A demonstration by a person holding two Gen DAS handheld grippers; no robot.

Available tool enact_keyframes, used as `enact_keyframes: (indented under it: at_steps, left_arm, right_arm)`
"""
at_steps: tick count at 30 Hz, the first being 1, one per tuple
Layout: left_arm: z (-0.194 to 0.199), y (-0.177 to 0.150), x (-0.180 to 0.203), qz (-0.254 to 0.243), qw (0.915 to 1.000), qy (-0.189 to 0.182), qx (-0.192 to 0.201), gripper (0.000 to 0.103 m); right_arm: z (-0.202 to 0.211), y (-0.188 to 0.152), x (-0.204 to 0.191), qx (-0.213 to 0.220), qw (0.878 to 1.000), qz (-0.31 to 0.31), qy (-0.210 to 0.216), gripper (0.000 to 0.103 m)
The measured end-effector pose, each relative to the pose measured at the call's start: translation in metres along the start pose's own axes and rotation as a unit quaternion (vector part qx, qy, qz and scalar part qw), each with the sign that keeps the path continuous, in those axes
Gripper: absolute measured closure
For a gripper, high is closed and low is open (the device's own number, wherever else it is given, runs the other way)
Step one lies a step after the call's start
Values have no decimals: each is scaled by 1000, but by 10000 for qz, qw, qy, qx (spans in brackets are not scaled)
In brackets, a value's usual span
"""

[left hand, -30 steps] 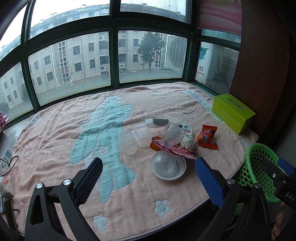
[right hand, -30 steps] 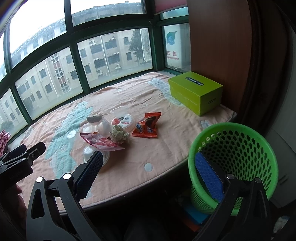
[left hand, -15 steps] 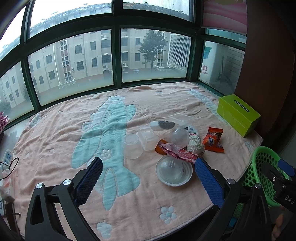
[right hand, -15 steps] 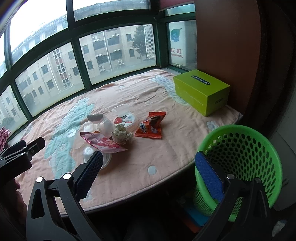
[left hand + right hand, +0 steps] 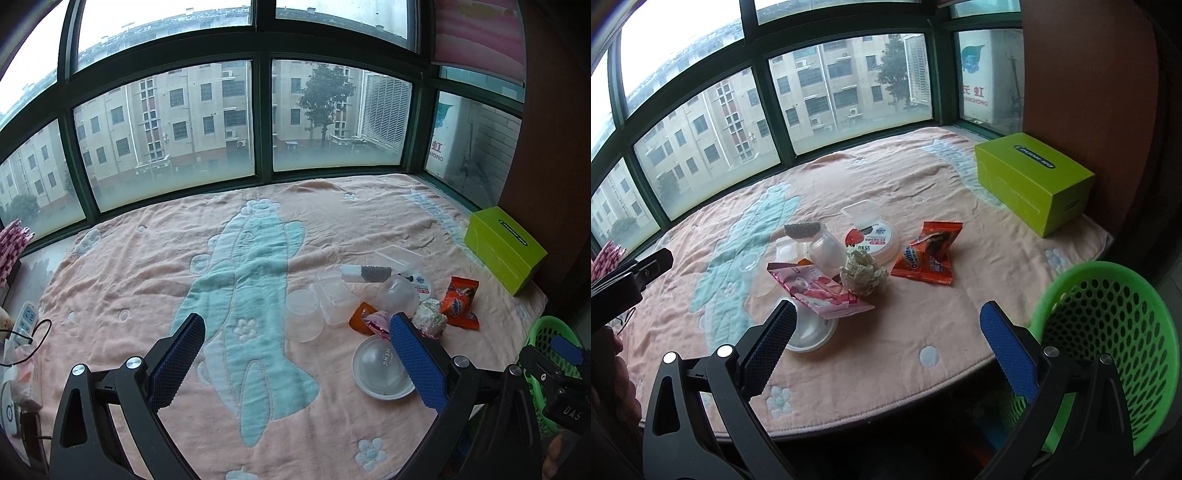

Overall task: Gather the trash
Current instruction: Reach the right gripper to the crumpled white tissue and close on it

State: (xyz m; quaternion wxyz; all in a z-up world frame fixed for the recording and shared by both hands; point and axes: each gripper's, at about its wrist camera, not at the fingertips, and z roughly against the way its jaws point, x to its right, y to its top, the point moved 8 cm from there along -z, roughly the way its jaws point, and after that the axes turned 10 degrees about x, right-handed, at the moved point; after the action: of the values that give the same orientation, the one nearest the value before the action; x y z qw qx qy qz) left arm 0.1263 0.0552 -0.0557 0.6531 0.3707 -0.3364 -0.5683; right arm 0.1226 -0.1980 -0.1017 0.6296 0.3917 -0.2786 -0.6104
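A: Where do your claws stand?
B: Your left claw [image 5: 295,354] is spread wide and holds nothing, above the pink blanket [image 5: 147,280]. Your right claw [image 5: 886,336] is also spread wide and empty.
A: And the trash?
B: It sits in a heap on the blanket, all placed around the crumpled paper ball [image 5: 863,275]: the pink wrapper [image 5: 816,291] touches it on the left, the orange snack packet [image 5: 929,254] lies just to its right, and the round white lid [image 5: 871,240] is behind it. The green basket [image 5: 1108,332] stands off the blanket's edge, well right of the ball.
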Motion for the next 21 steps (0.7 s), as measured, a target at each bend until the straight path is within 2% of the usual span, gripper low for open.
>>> enact_keyframes:
  at_steps: [11,21]
  left_arm:
    - [-21,-6,-38,253,9992,225,-206,6]
    - [-40,-24,-47,345,9981,154,-486,6]
  right_arm:
    - [-57,-8,-9,-438,9983,-172,335,7]
    - [-108,-18,-21,-878,9940,-334,568,15]
